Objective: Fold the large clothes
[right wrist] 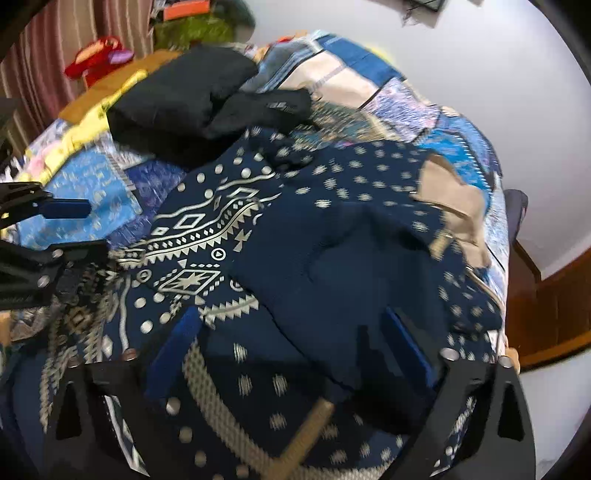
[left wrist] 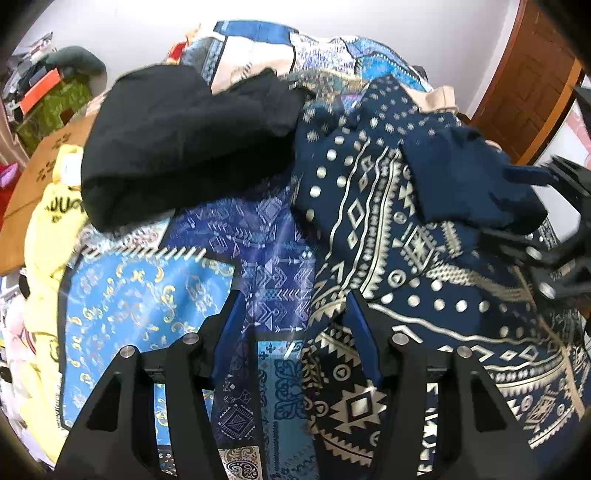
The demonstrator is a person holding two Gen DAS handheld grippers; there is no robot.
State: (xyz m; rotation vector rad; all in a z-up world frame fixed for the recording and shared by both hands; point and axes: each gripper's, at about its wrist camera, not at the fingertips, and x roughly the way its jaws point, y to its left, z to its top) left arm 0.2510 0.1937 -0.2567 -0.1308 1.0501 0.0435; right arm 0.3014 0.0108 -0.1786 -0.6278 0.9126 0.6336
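Blue patchwork bedspread (left wrist: 147, 306) covers the bed. Brown cardboard box (left wrist: 33, 184) at left edge, green box (left wrist: 51, 107) w/ orange item (left wrist: 38, 90) behind it. Wooden door (left wrist: 524, 85) far right, white wall (left wrist: 332, 18) behind; striped curtain (right wrist: 55, 48) in right-wrist view

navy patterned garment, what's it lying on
The navy patterned garment lies spread on a blue patchwork bedspread, which shows past its edge beside a black garment. Whatever lies directly beneath the navy fabric is covered.
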